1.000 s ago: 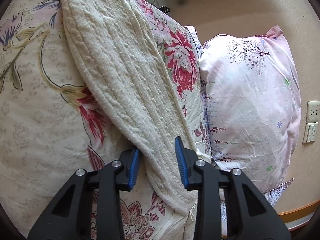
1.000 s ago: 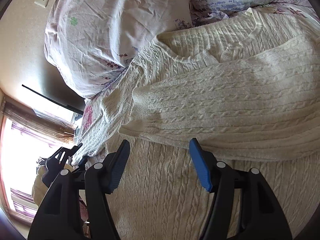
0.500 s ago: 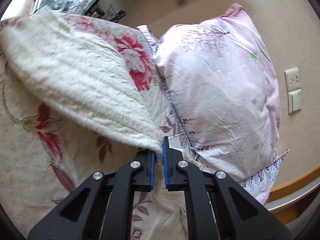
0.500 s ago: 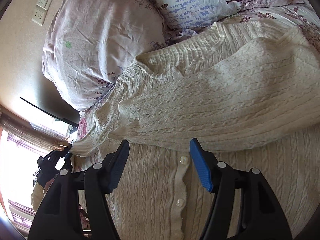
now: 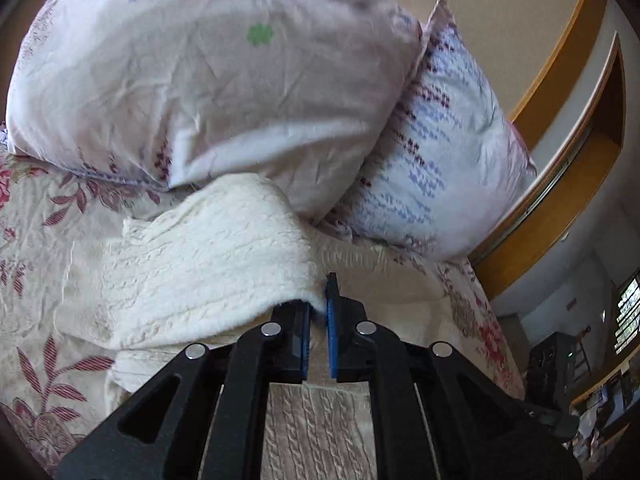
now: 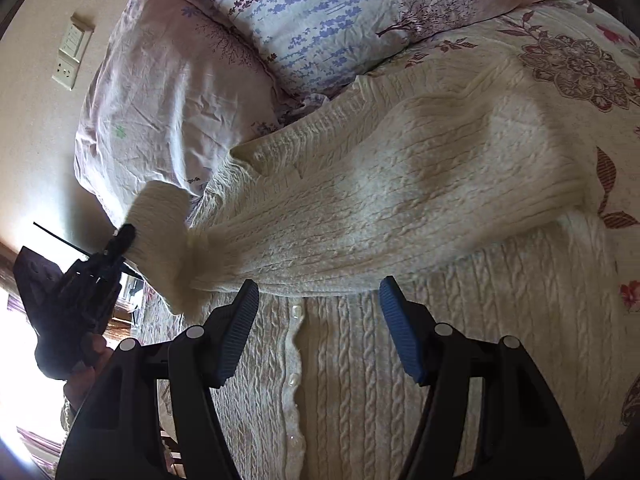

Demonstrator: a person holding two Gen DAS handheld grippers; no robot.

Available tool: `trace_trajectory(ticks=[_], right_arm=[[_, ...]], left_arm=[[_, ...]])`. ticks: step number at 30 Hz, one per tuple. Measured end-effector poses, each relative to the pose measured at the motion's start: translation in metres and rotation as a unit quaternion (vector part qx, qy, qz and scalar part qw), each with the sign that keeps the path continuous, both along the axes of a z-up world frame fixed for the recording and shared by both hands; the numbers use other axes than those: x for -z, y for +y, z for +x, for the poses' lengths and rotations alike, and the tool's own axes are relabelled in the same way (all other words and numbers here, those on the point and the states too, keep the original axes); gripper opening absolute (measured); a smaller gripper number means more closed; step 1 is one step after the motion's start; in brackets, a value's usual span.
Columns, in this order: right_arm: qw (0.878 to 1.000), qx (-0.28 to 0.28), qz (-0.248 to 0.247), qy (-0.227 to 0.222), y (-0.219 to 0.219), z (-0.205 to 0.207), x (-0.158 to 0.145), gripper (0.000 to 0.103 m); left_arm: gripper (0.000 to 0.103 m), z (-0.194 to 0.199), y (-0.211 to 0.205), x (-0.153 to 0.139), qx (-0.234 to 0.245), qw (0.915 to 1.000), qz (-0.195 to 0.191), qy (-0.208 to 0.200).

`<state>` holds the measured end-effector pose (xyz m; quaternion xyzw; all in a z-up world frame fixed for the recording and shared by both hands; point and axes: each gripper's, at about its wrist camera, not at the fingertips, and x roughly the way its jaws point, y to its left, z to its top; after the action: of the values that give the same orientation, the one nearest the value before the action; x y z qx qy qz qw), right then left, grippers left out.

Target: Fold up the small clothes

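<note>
L tool (image 5: 318,312) on cardigan sleeve (image 5: 192,276)

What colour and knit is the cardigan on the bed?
Cream cable knit; the cardigan shows best in the right wrist view.

Bed with floral quilt (image 6: 572,64) carrying a cream cable-knit cardigan (image 6: 360,360) spread in the near centre, and two pillows at the far end: pink (image 6: 168,92) left, lavender-printed (image 6: 320,12) right.
</note>
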<state>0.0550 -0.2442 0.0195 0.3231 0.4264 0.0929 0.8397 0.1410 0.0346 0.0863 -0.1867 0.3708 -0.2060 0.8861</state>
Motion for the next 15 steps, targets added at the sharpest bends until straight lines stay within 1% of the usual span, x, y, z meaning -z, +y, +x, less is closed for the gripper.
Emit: trace_trajectory(ticks=[3,5,6,7,8,9,10,11,12,13,14,15], right_arm=[[1.0,0.012,-0.003,0.004,-0.011,-0.007,0.003,0.065],[1.0,0.017,-0.007,0.006,-0.016,-0.01,0.004,0.065],[1.0,0.017,-0.01,0.008,-0.018,-0.011,0.004,0.065],[1.0,0.017,-0.012,0.008,-0.018,-0.01,0.004,0.065],[1.0,0.013,-0.014,0.007,-0.016,-0.008,0.003,0.065],[1.0,0.006,-0.016,0.003,-0.013,-0.005,0.0,0.065],[1.0,-0.007,-0.019,-0.006,-0.008,-0.001,-0.005,0.065],[0.999,-0.023,-0.024,-0.016,0.0,0.004,-0.01,0.065],[0.998,-0.044,-0.031,-0.031,0.01,0.011,-0.019,0.065],[0.996,-0.068,-0.04,-0.046,0.023,0.018,-0.028,0.065],[0.992,-0.095,-0.048,-0.063,0.038,0.025,-0.038,0.065],[0.987,-0.127,-0.059,-0.079,0.056,0.033,-0.047,0.065]], left_arm=[[0.007,0.0,-0.028,0.046,0.021,0.9974,0.039,0.058],[0.009,-0.003,-0.036,0.068,0.025,0.9947,0.056,0.083],[0.01,-0.005,-0.039,0.075,0.027,0.9936,0.064,0.089],[0.01,-0.007,-0.04,0.076,0.026,0.9947,0.064,0.075],[0.014,-0.008,-0.041,0.075,0.03,0.9946,0.069,0.071],[0.019,-0.009,-0.041,0.072,0.036,0.9946,0.065,0.072],[0.041,-0.011,-0.038,0.069,0.04,0.9952,0.055,0.07],[0.066,-0.016,-0.034,0.063,0.037,0.9959,0.05,0.065],[0.075,-0.018,-0.03,0.054,0.025,0.9966,0.056,0.055],[0.081,-0.026,-0.023,0.048,0.012,0.9971,0.063,0.04],[0.081,-0.033,-0.015,0.044,0.005,0.997,0.071,0.032],[0.081,-0.038,-0.005,0.041,-0.004,0.9964,0.079,0.032]])
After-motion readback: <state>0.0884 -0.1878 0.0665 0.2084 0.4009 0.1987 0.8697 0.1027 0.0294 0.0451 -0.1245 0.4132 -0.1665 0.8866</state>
